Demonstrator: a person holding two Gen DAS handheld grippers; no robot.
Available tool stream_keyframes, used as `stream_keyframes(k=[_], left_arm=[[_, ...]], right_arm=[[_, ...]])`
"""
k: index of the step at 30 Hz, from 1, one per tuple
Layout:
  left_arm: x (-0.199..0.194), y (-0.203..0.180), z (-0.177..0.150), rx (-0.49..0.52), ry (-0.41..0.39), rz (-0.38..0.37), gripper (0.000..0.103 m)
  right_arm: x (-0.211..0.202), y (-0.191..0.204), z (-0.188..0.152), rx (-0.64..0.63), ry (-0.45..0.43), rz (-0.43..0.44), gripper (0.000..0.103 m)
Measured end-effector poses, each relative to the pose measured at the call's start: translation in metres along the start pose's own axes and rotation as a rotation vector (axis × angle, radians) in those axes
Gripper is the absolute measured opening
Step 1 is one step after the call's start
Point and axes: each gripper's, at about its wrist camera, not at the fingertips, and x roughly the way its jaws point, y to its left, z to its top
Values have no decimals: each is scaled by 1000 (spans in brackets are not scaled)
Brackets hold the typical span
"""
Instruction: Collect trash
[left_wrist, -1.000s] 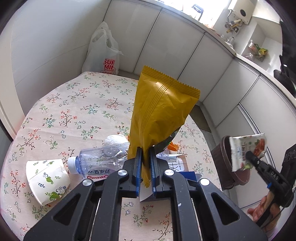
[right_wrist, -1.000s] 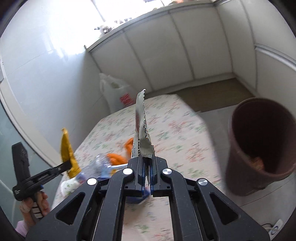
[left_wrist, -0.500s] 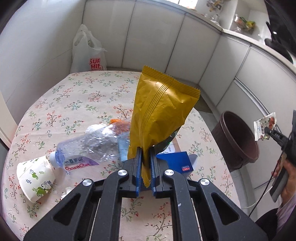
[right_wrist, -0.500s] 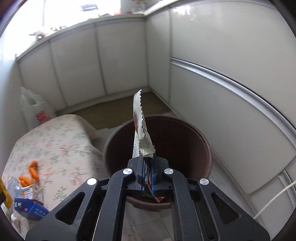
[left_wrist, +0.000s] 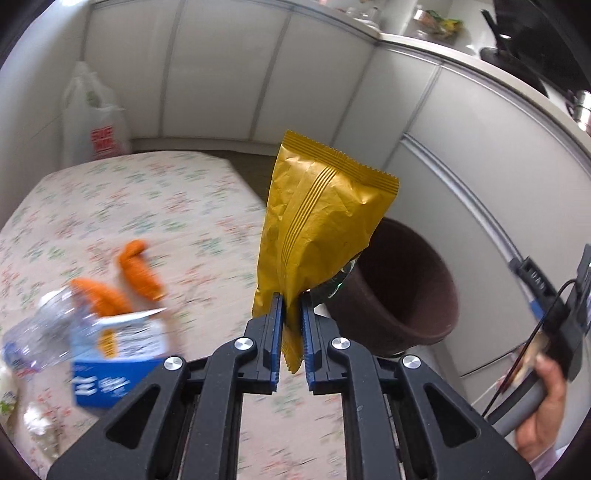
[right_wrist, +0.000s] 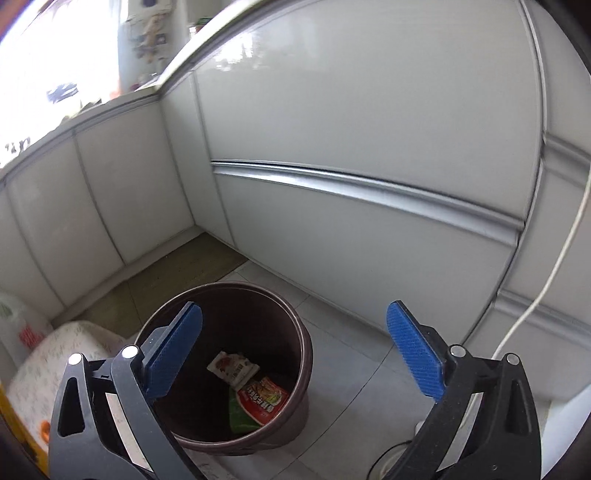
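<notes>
The floral-cloth tabletop (left_wrist: 122, 206) fills the left wrist view from 9 to 12 o'clock, blurred, with trash left on it: a crushed clear plastic bottle (left_wrist: 37, 328) at 9 o'clock, a blue-and-white carton (left_wrist: 118, 354) just beside it, and two orange pieces (left_wrist: 138, 271) behind the carton. A white plastic bag (left_wrist: 94, 122) stands past the far edge at 11 o'clock.

The brown trash bin (right_wrist: 236, 369) sits on the floor off the tabletop's edge, at 6 o'clock in the right wrist view and 3 o'clock in the left. Inside it lie a white wrapper (right_wrist: 232, 367), a red wrapper (right_wrist: 263, 398) and a green one (right_wrist: 240, 417).

The step in hand looks like dropping off: the right claw (right_wrist: 291, 350) stands wide and empty above the bin's mouth, while the left claw (left_wrist: 291, 317) pinches the bottom seal of a yellow snack bag (left_wrist: 317, 229) that stands upright, near the bin's rim but not yet over it.

Next, the left claw needs to carry the bag toward 3 o'clock until it hangs over the opening, then spread. The right claw is free to go back for the bottle or carton.
</notes>
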Motion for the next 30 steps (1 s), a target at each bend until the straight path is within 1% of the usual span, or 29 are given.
stream_keyframes(k=[1, 3, 5, 7, 10, 13, 15, 16, 17, 19, 25, 28, 30], left_arm=[[8, -16, 8, 17, 9, -25, 12], [20, -41, 18, 50, 23, -50, 12], [36, -68, 28, 93, 37, -61, 12], [50, -90, 36, 120, 62, -79, 12], [70, -114, 44, 148, 91, -85, 12], [87, -132, 47, 177, 120, -72, 12], [97, -137, 47, 179, 157, -82, 14], [104, -139, 47, 176, 184, -84, 21], [108, -138, 47, 169, 200, -84, 33], [115, -136, 47, 146, 235, -77, 47], [112, -126, 38, 141, 240, -40, 54], [104, -113, 33, 118, 233, -29, 56], [99, -104, 32, 100, 223, -22, 56]], right_arm=[[4, -1, 4, 25, 8, 5, 96], [10, -7, 1, 78, 21, 0, 96], [11, -13, -2, 136, 13, -28, 96], [11, -23, -6, 196, 27, -24, 96], [17, -21, -9, 234, 33, -17, 96], [18, -21, -11, 259, 42, -8, 96], [17, -26, -14, 282, 54, -2, 96], [18, -27, -15, 294, 60, 2, 96], [18, -27, -15, 299, 63, 3, 96], [19, -27, -17, 305, 67, 6, 96], [15, -33, -16, 320, 58, 6, 96], [21, -27, -19, 305, 107, 34, 96], [22, -23, -21, 303, 123, 45, 96]])
